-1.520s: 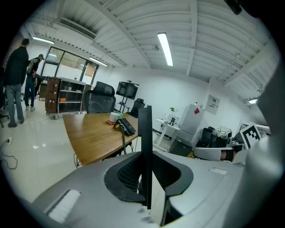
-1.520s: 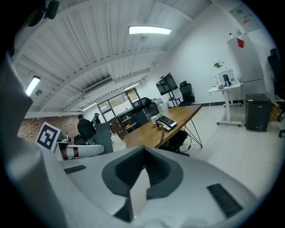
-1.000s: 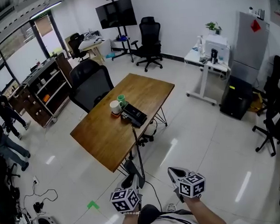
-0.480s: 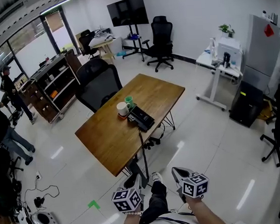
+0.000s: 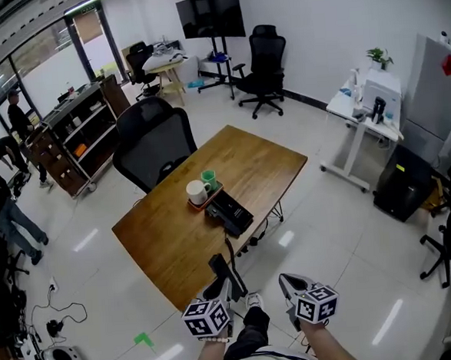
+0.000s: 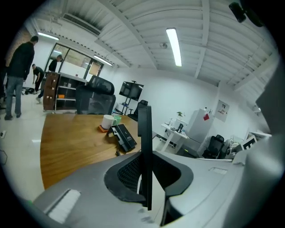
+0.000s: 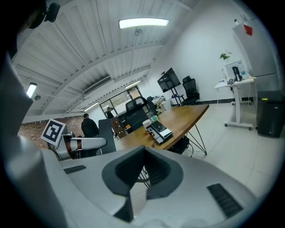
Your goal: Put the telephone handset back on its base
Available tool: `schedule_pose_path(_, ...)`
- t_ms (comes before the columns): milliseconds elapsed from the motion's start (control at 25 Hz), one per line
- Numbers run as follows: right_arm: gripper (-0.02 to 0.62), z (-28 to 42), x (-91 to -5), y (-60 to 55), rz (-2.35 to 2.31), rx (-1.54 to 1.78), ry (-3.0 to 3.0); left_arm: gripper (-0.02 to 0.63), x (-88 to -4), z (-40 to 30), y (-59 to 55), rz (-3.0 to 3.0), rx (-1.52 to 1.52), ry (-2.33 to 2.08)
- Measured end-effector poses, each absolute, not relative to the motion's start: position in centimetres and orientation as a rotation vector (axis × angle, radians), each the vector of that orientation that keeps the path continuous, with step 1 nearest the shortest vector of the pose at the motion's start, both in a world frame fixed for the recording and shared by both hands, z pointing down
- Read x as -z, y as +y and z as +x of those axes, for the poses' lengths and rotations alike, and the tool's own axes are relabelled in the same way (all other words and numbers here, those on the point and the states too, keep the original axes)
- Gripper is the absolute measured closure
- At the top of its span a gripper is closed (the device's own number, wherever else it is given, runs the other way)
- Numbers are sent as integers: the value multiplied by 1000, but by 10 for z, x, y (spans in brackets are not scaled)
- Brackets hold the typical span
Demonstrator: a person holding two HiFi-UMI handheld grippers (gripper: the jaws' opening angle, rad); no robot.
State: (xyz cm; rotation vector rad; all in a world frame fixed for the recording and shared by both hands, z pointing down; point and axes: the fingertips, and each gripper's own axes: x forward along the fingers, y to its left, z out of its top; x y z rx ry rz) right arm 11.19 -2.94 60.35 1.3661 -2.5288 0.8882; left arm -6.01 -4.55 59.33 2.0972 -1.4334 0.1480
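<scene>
A wooden table (image 5: 168, 241) is standing on a white office floor (image 5: 329, 230), with a black chair (image 5: 155, 138) behind it. The telephone (image 5: 229, 212) is lying mid-table, just beside a white mug (image 5: 195, 191). The left gripper (image 5: 216, 261) and right gripper (image 5: 285, 279) are hovering short of the table, closed and empty.

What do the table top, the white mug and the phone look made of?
Table top: wood or wood veneer, brown with faint grain and a slight sheen. White mug: probably glazed ceramic, smooth and plain white. Telephone: likely black plastic, mostly matte, though it is too small to be sure.
</scene>
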Motion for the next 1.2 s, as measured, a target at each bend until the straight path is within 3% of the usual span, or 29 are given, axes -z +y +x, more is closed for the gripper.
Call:
schedule_pose_path(560, 595, 98, -589, -188, 1358, -858, -2491, 532, -602, -78, -202, 2001, -40, -1349)
schedule_pose_path(1200, 595, 90, -605, -252, 1357, -891, -2461, 531, -668, -81, -278, 1865, 180, -1185)
